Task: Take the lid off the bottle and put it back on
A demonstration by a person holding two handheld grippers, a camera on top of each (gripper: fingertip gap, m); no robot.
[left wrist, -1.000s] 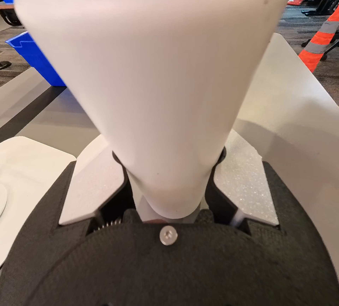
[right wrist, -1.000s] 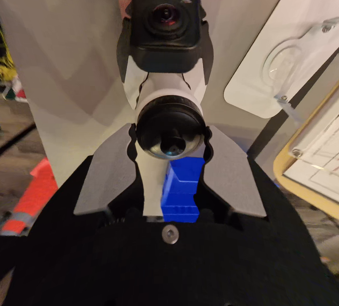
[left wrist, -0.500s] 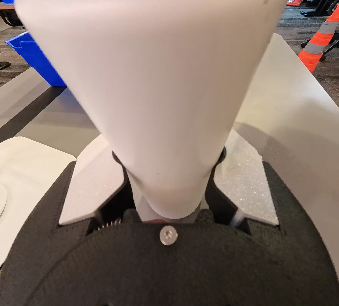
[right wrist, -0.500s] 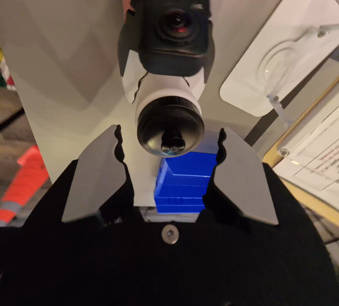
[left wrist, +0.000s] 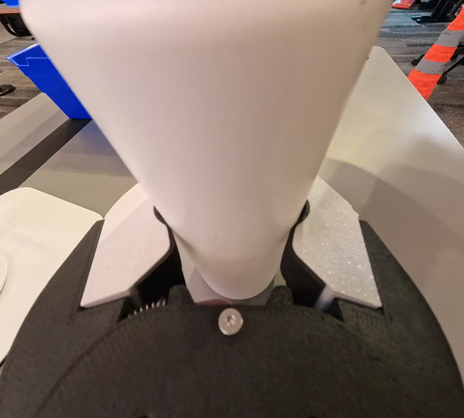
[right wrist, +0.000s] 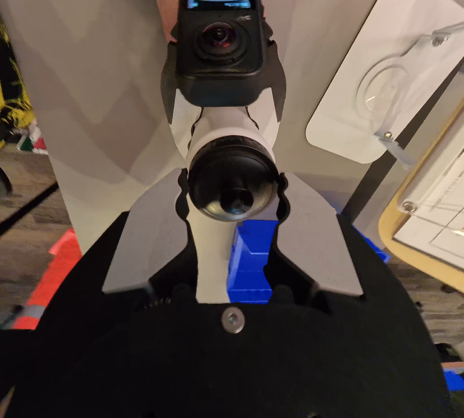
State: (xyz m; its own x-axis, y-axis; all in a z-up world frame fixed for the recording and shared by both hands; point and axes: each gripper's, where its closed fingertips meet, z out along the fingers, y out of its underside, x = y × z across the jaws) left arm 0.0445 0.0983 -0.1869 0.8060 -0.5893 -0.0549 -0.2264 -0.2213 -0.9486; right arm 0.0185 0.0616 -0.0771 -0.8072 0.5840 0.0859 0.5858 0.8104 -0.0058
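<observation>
While my left gripper (left wrist: pixel 229 220) clamps the white plastic bottle (left wrist: pixel 208 105), my right gripper (right wrist: pixel 232 186) pinches its black domed lid (right wrist: pixel 232 180). Lid sits on the neck.

white bottle (left wrist: pixel 213 105), black lid (right wrist: pixel 232 186)

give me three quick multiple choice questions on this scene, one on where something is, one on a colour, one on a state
1. Where is the blue bin in the left wrist view?
A. behind the bottle, to its left
B. on the white tray
C. inside the tool

2. What colour is the lid?
A. white
B. black
C. orange

3. What is the right tool doing?
A. open, far off the lid
B. shut on the lid
C. holding the tray

Answers: 1 A, the bin shows past the white bottle at the left edge. 2 B, a black cap sits on the white neck. 3 B, both fingers press the lid's sides.
</observation>
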